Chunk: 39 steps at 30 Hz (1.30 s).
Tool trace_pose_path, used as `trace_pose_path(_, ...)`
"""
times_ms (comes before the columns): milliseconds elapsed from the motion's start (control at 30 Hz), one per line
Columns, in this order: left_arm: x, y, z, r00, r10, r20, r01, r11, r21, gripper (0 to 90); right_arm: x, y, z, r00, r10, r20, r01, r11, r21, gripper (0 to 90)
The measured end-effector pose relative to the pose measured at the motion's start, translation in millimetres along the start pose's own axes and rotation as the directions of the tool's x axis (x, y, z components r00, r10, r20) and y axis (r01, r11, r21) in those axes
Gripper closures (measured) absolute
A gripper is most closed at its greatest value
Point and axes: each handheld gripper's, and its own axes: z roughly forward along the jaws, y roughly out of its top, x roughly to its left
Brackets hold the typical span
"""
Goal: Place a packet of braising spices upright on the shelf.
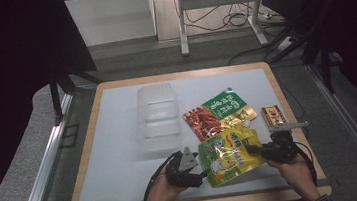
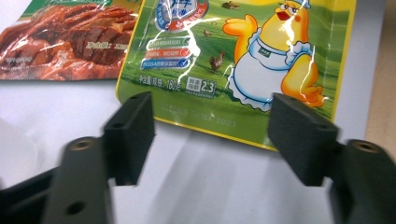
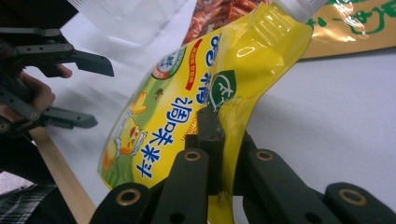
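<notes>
Item: yellow spout pouch point(image 3: 187, 107), edge clamped in my right gripper point(image 3: 219, 140), bottom hem just ahead of my left gripper point(image 2: 210, 135), whose jaws stand apart, empty. Handling advice: lift slowly, keep pinch firm, clear the red snack packet point(image 2: 60, 42) beside it.

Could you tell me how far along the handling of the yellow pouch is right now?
Done: the right tongs are clamped on the yellow pouch edge. In hand: its bottom edge is lifted off the table; the left tongs stand open, clear of it. Left: likely moving it to the clear container, which looks empty.
</notes>
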Motion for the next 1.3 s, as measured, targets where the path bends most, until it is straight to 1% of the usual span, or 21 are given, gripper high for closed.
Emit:
trace_pose_path(33,0.8,-1.1,-2.2,0.9999,-0.016,0.001,0.016,0.9999,-0.003,25.0,0.3,1.6,-1.1,1.0000,0.005,-0.009,-0.005,1.000,0.001,88.1)
trace_pose_path(133,1.8,-1.6,-4.7,0.9995,-0.030,-0.006,0.030,0.9995,-0.008,21.4,0.8,3.3,-1.6,0.9998,0.009,-0.017,-0.009,1.000,-0.005,88.2)
trace_pose_path(167,2.4,-2.4,-6.7,0.9994,-0.033,-0.009,0.033,0.9994,-0.008,17.6,2.4,6.0,-2.7,0.9998,0.006,-0.021,-0.006,1.000,-0.007,88.2)
trace_pose_path(300,2.1,-4.9,-9.9,0.9994,-0.033,-0.014,0.033,0.9994,-0.010,14.4,6.7,11.9,-4.8,0.9993,-0.008,-0.037,0.007,1.000,-0.017,88.2)
trace_pose_path(433,0.3,-10.4,-13.9,0.9992,-0.015,-0.038,0.014,0.9998,-0.015,10.3,11.6,19.8,-5.7,0.9986,-0.028,-0.045,0.027,0.999,-0.018,88.2)
trace_pose_path(467,-0.5,-14.4,-15.4,0.9979,-0.001,-0.065,0.000,0.9999,-0.017,9.0,14.1,24.6,-6.3,0.9982,-0.039,-0.045,0.039,0.999,-0.015,88.3)
trace_pose_path(567,-0.3,-19.3,-16.8,0.9942,0.026,-0.104,-0.026,0.9996,-0.005,6.4,18.0,31.2,-8.2,0.9975,-0.048,-0.052,0.047,0.999,-0.016,88.5)
trace_pose_path(633,-0.2,-20.4,-17.6,0.9938,0.029,-0.107,-0.030,0.9995,-0.009,5.4,19.6,33.7,-8.8,0.9972,-0.051,-0.055,0.050,0.999,-0.020,88.6)
trace_pose_path(700,-0.1,-21.2,-19.8,0.9939,0.031,-0.106,-0.034,0.9991,-0.024,4.2,24.0,39.7,-10.5,0.9960,-0.067,-0.059,0.065,0.998,-0.022,88.6)
trace_pose_path(733,-0.5,-21.4,-22.4,0.9938,0.028,-0.107,-0.033,0.9983,-0.048,3.9,27.1,44.3,-11.9,0.9951,-0.078,-0.061,0.077,0.997,-0.023,88.7)
trace_pose_path(767,-0.5,-21.4,-22.4,0.9938,0.028,-0.107,-0.033,0.9983,-0.048,3.7,28.9,46.7,-12.5,0.9946,-0.082,-0.062,0.081,0.996,-0.024,88.7)
trace_pose_path(800,-0.5,-21.6,-23.5,0.9943,0.023,-0.104,-0.030,0.9975,-0.063,3.7,28.9,46.7,-12.5,0.9946,-0.082,-0.062,0.081,0.996,-0.024,88.7)
trace_pose_path(867,0.6,-22.7,-27.2,0.9947,0.011,-0.102,-0.021,0.9959,-0.088,2.8,33.1,53.6,-13.6,0.9928,-0.104,-0.058,0.103,0.994,-0.023,88.7)
trace_pose_path(900,0.6,-22.7,-27.2,0.9947,0.011,-0.102,-0.021,0.9959,-0.088,2.9,33.1,53.6,-13.6,0.9928,-0.104,-0.058,0.103,0.994,-0.023,88.7)
trace_pose_path(933,2.1,-23.8,-28.7,0.9959,0.005,-0.090,-0.014,0.9954,-0.095,3.0,35.3,57.7,-14.2,0.9914,-0.112,-0.068,0.110,0.994,-0.022,88.8)
trace_pose_path(1000,2.9,-24.8,-30.2,0.9965,0.013,-0.083,-0.022,0.9942,-0.105,4.2,38.0,61.5,-15.3,0.9898,-0.126,-0.067,0.125,0.992,-0.023,88.9)
trace_pose_path(1067,3.5,-24.9,-32.7,0.9982,0.016,-0.057,-0.023,0.9909,-0.133,4.7,41.1,65.3,-16.7,0.9877,-0.140,-0.070,0.138,0.990,-0.027,88.9)
trace_pose_path(1100,3.5,-24.9,-32.7,0.9982,0.016,-0.057,-0.023,0.9909,-0.133,4.9,42.7,67.3,-17.8,0.9866,-0.148,-0.069,0.146,0.989,-0.030,88.9)
trace_pose_path(1133,2.9,-24.5,-35.1,0.9989,0.011,-0.046,-0.018,0.9874,-0.157,5.3,44.0,69.4,-18.9,0.9856,-0.153,-0.072,0.150,0.988,-0.037,88.9)
trace_pose_path(1200,2.6,-25.0,-36.8,0.9989,0.008,-0.046,-0.015,0.9857,-0.168,5.1,46.4,73.7,-21.7,0.9832,-0.167,-0.074,0.164,0.985,-0.047,88.9)
trace_pose_path(1300,3.2,-26.3,-37.4,0.9989,0.009,-0.046,-0.017,0.9859,-0.166,4.5,48.6,77.9,-23.9,0.9804,-0.185,-0.068,0.181,0.982,-0.051,88.9)
